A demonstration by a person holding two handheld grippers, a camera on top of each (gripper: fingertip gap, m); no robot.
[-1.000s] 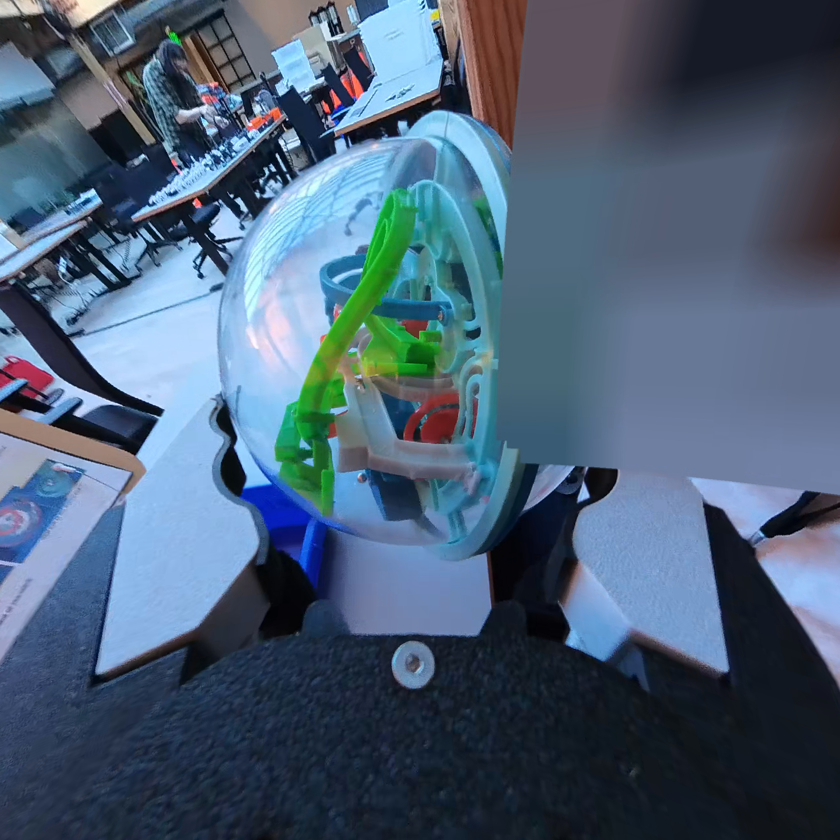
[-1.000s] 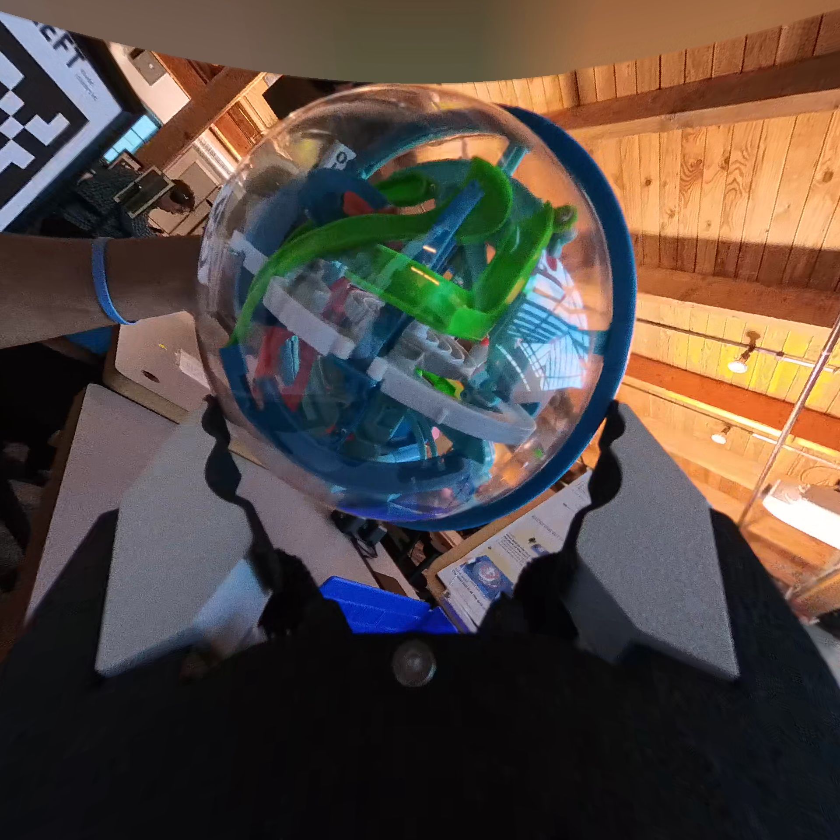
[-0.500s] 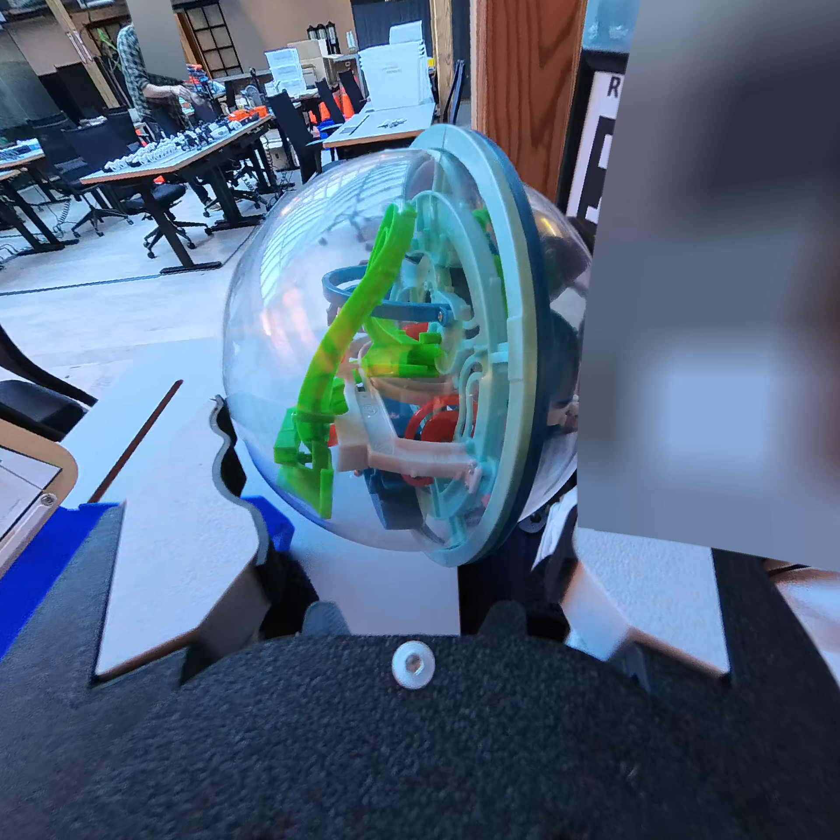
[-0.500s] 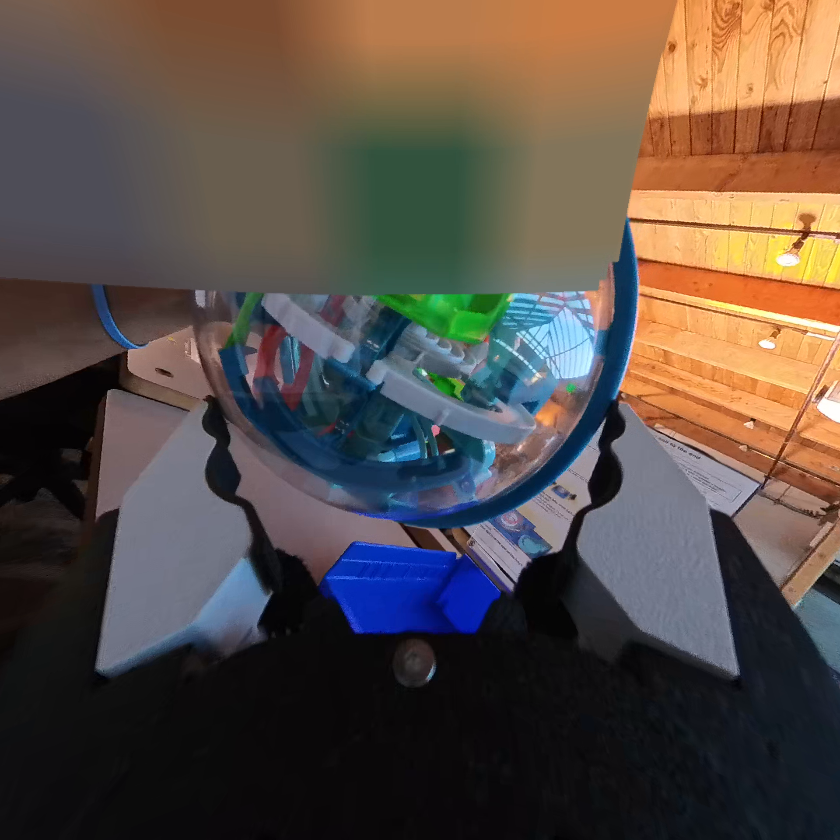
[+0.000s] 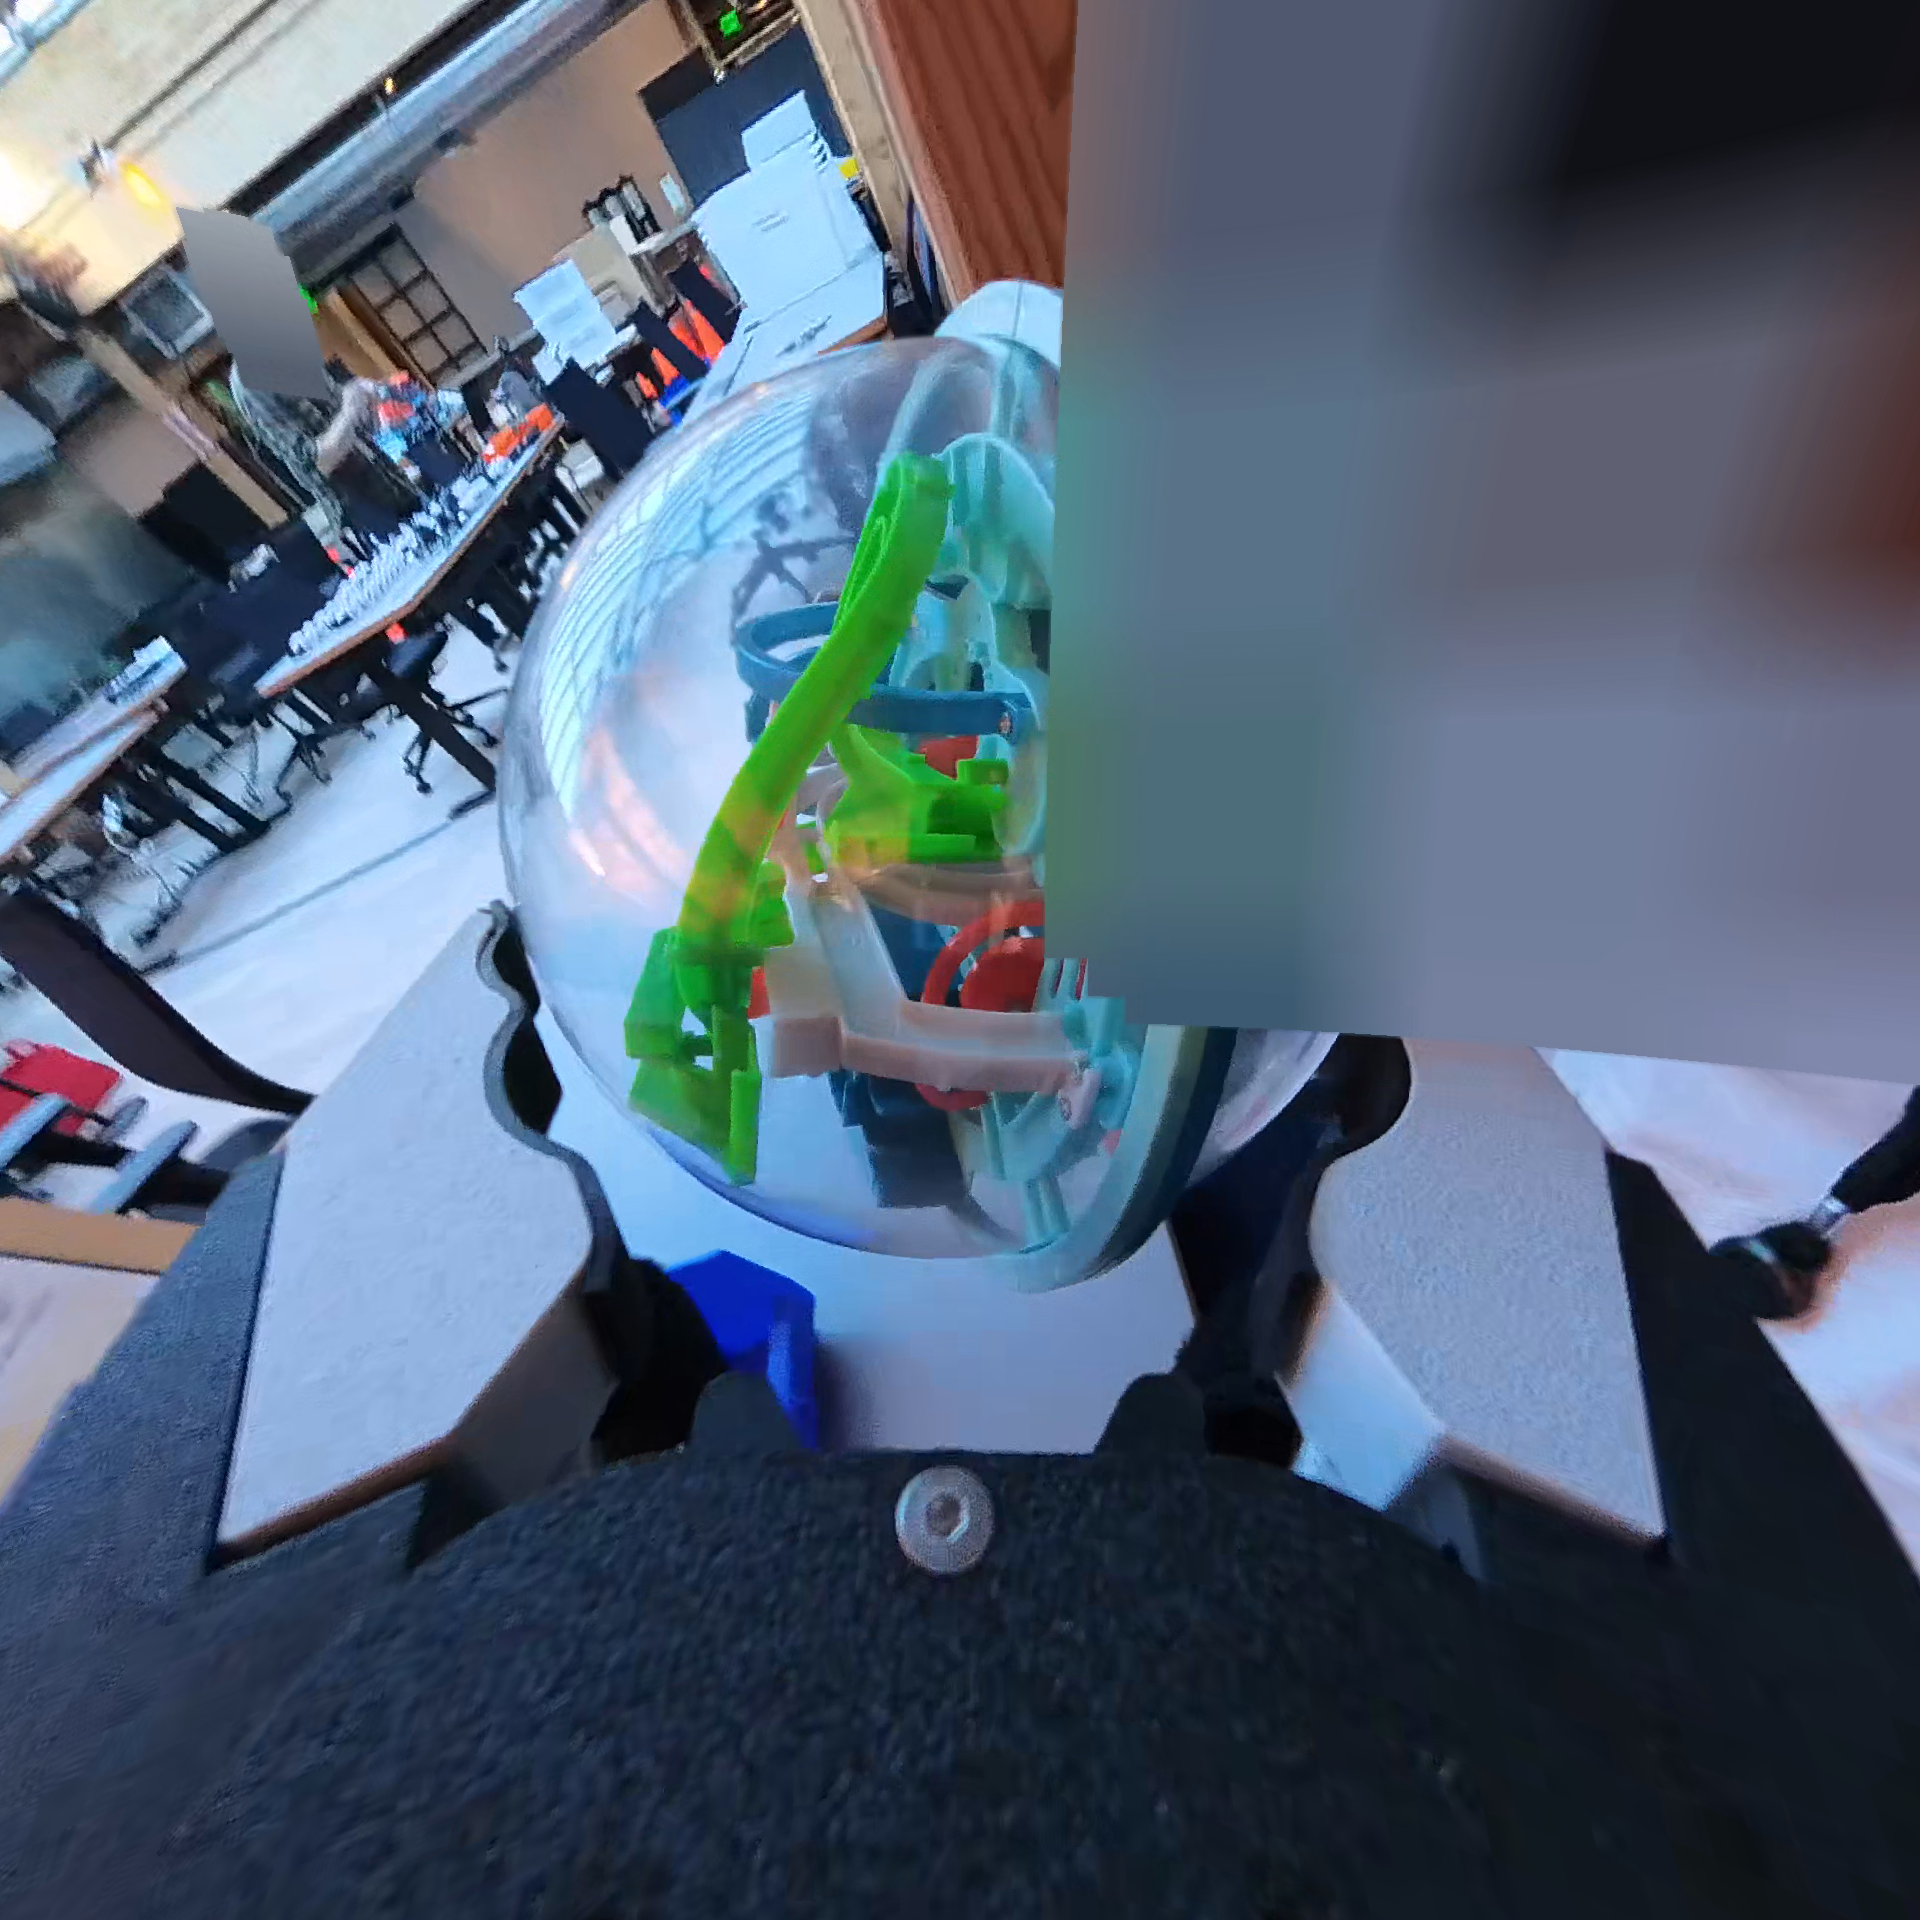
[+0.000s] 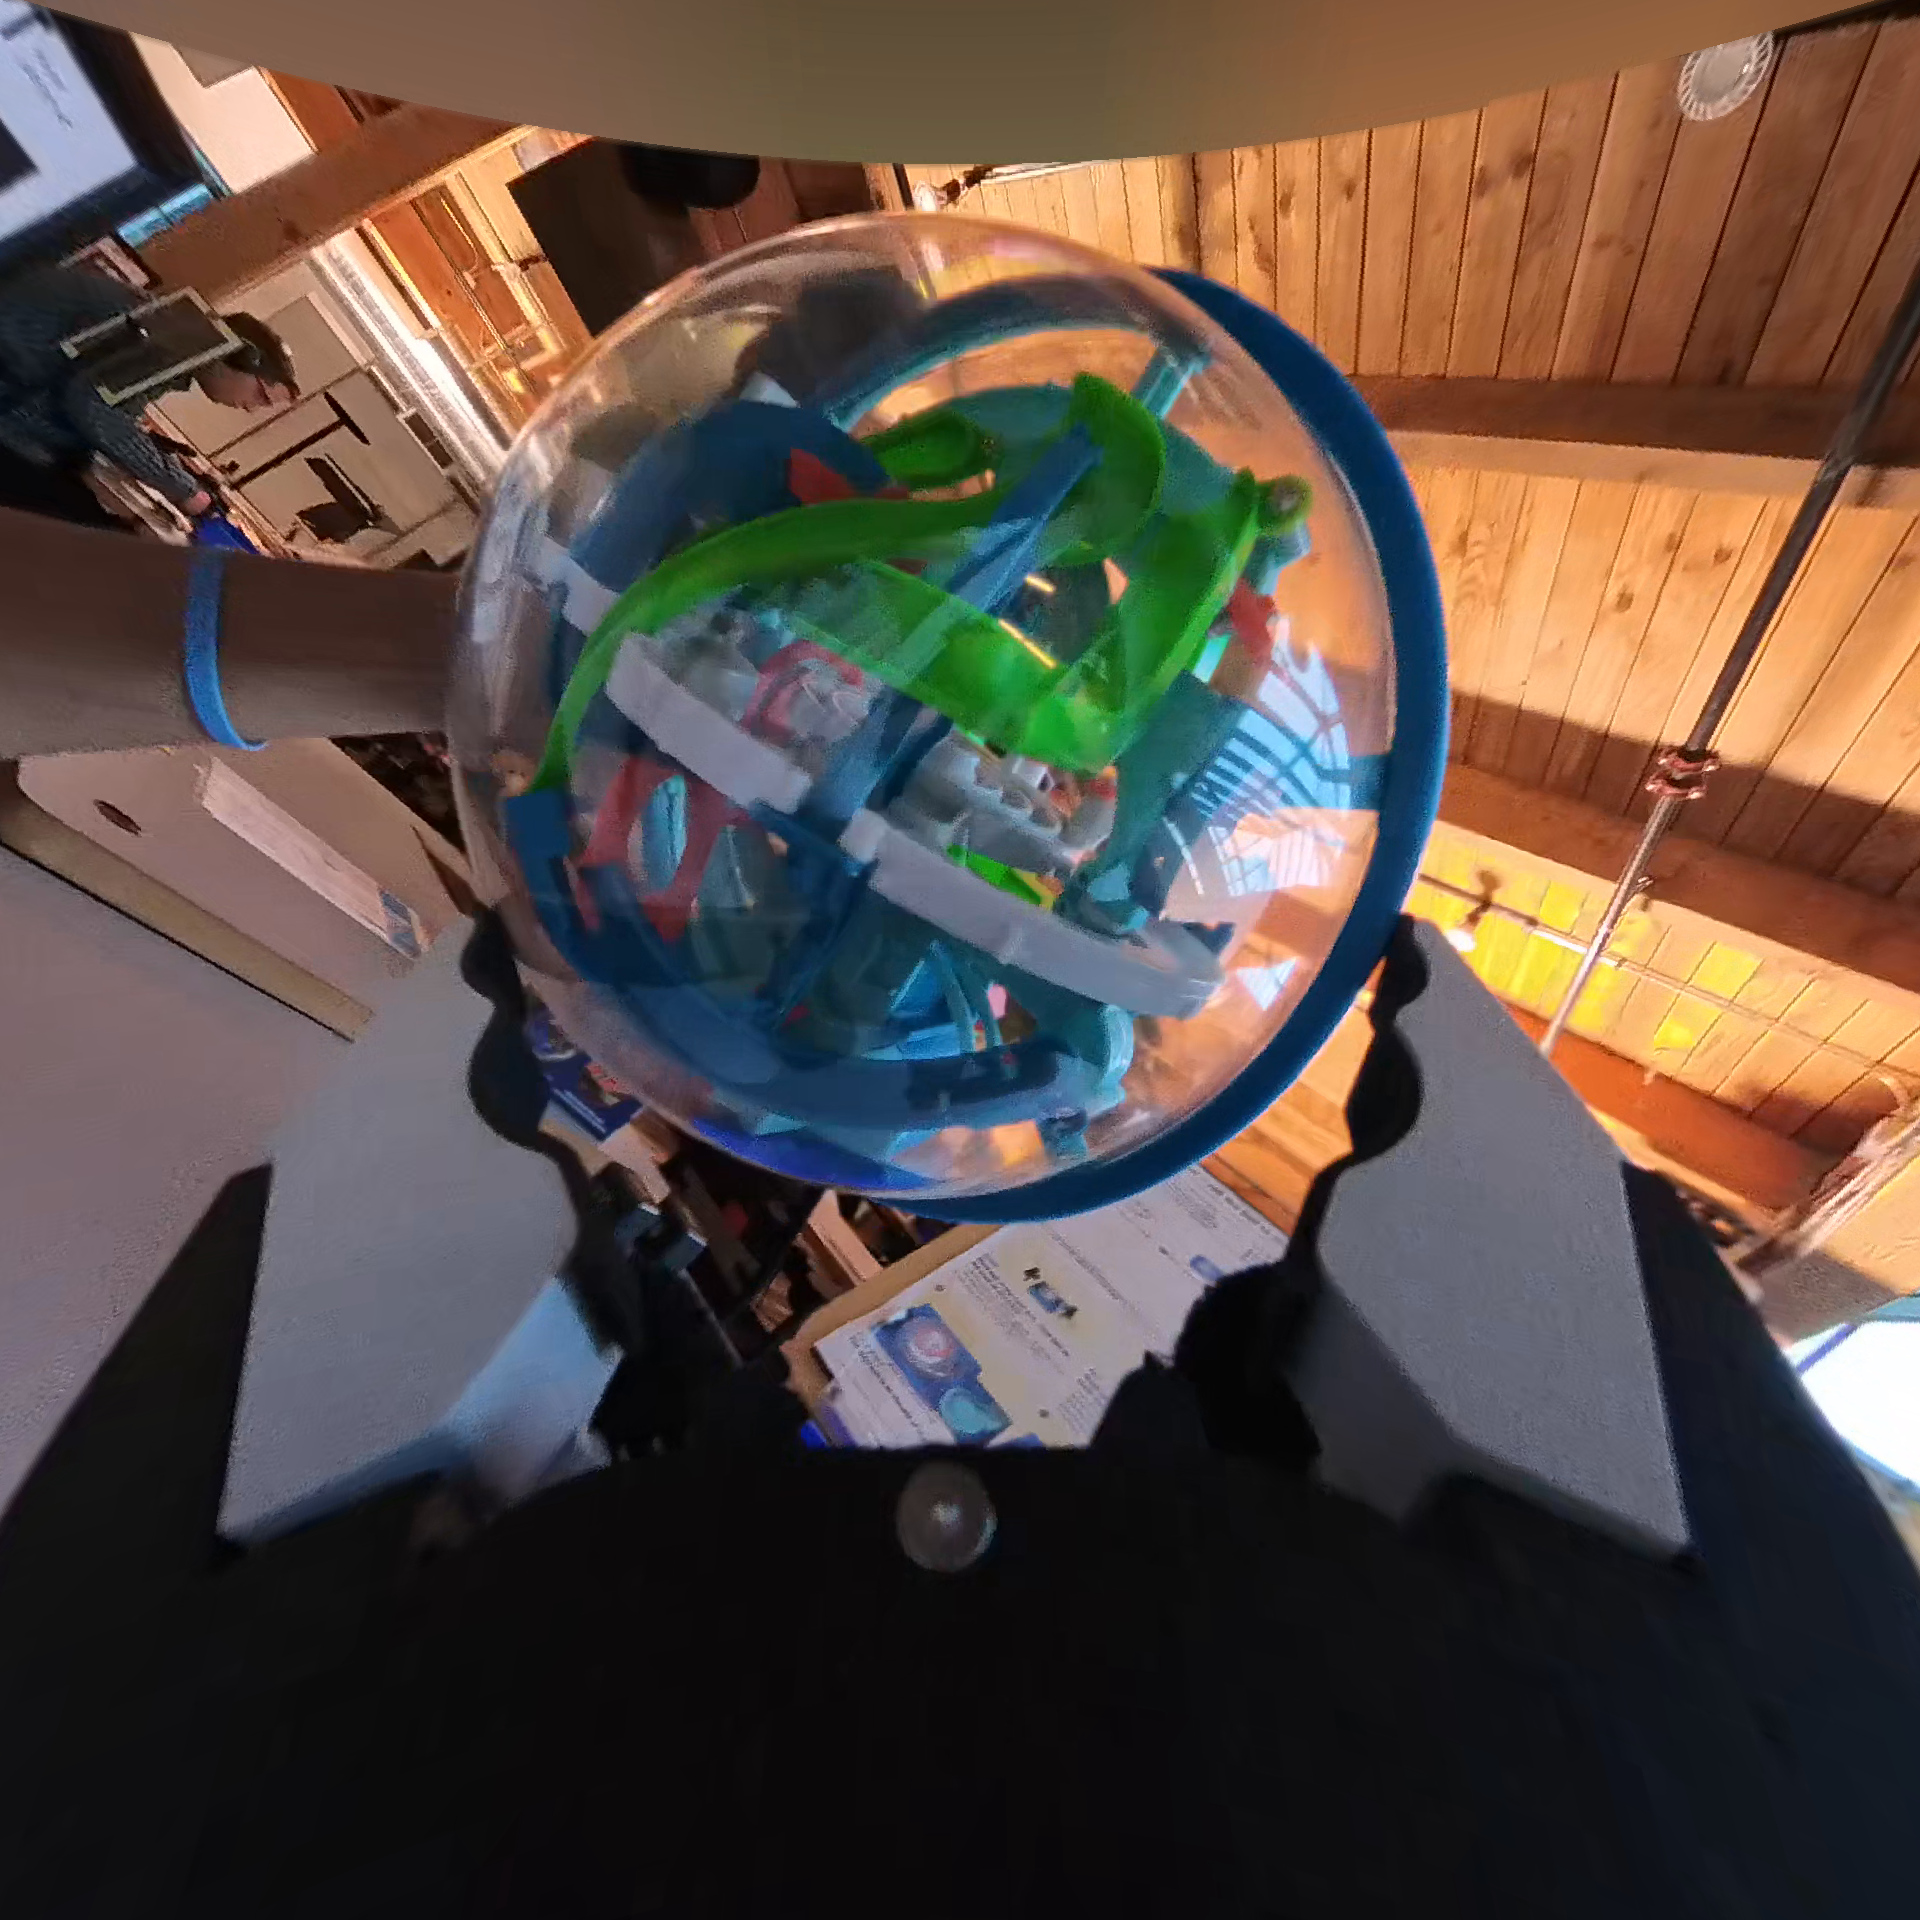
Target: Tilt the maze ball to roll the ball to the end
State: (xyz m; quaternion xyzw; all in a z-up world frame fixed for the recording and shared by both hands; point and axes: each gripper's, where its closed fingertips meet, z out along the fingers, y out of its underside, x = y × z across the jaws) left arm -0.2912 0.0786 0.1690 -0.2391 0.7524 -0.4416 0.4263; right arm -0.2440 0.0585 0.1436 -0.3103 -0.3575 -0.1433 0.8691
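Observation:
The maze ball is a clear sphere with green, blue, white and red tracks inside and a blue rim around its middle. It is held in the air. My left gripper is shut on it, one grey finger on each side of its lower part. My right gripper is also shut on the maze ball, and one finger touches the blue rim. I cannot make out the small rolling ball inside. A blurred patch hides the ball's right side in the left wrist view.
A blue stand sits on the white table below the ball. Desks and chairs and a person are far off on the left. A forearm with a blue wristband, a cardboard box and a printed leaflet show behind the ball.
Both grippers swung with the ball: half a second ago the views were more level, now they tip back up as they were one second ago. The grip on the ball has not changed.

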